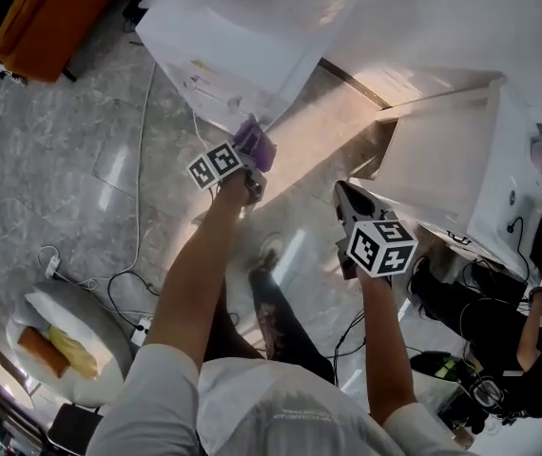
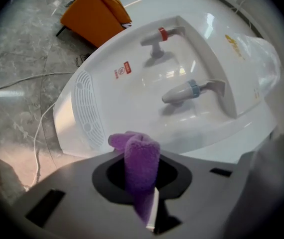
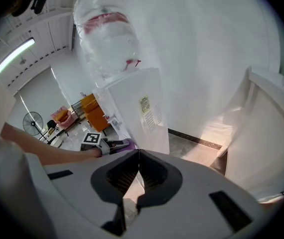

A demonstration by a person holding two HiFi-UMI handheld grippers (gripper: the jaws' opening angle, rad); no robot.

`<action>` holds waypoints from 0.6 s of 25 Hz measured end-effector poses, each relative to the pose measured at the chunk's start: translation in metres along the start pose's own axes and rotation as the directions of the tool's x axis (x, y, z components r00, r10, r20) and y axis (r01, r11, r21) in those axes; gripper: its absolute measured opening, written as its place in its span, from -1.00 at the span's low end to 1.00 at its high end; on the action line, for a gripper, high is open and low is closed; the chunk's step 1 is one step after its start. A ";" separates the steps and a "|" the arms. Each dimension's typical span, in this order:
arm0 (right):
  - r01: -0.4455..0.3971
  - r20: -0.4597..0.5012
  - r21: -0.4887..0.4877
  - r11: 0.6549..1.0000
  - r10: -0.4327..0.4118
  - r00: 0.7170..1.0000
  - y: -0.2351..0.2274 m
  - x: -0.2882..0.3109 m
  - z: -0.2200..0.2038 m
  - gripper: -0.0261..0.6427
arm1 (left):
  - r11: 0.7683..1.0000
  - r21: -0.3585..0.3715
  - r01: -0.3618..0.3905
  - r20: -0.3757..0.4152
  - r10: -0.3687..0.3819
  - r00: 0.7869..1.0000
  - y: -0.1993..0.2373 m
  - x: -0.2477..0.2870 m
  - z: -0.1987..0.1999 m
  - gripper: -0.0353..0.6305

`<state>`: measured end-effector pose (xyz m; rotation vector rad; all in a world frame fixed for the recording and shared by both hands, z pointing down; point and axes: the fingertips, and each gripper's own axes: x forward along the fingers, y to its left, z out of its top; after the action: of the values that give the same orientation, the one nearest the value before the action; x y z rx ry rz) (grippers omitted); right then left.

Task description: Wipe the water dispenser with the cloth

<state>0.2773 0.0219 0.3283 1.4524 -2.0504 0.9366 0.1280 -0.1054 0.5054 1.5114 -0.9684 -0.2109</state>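
Left gripper (image 1: 250, 171) is seen clamped on the purple cloth (image 2: 141, 161), a folded wad of which stands up between the closed jaws. The cloth is held just before the white front of the water dispenser (image 2: 147, 93), below the blue tap (image 2: 187, 90) and beside the vent grille (image 2: 88, 116); contact with the panel cannot be confirmed. The red tap (image 2: 158, 36) is noted above the blue one. Right gripper (image 3: 134, 180) is held off to the dispenser's side, jaws brought together with nothing between them.
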 end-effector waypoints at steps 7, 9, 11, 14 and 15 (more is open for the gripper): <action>0.007 0.003 0.010 1.000 -0.007 1.000 0.020 0.006 0.003 -0.88 | 0.990 0.141 -0.025 -0.066 0.035 0.997 0.016 -0.055 0.013 -0.71; 0.002 -0.009 0.002 1.000 -0.002 1.000 0.030 0.016 0.002 -0.88 | 0.980 0.192 -0.049 -0.068 0.063 0.996 0.030 -0.073 0.025 -0.71; -0.008 -0.024 -0.011 1.000 0.008 1.000 0.045 0.029 0.001 -0.88 | 0.962 0.269 -0.047 -0.104 0.078 0.992 0.042 -0.090 0.033 -0.71; -0.042 -0.044 -0.038 0.998 0.040 0.998 0.075 0.050 0.001 -0.88 | 0.925 0.377 -0.040 -0.167 0.111 0.980 0.058 -0.114 0.044 -0.71; -0.060 -0.047 -0.045 0.997 0.057 0.997 0.087 0.058 0.002 -0.88 | 0.918 0.395 -0.045 -0.171 0.122 0.978 0.064 -0.121 0.049 -0.71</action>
<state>0.1757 0.0029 0.3442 1.3410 -2.0774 0.9303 -0.0083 -0.0532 0.5034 1.8091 -0.9526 0.2014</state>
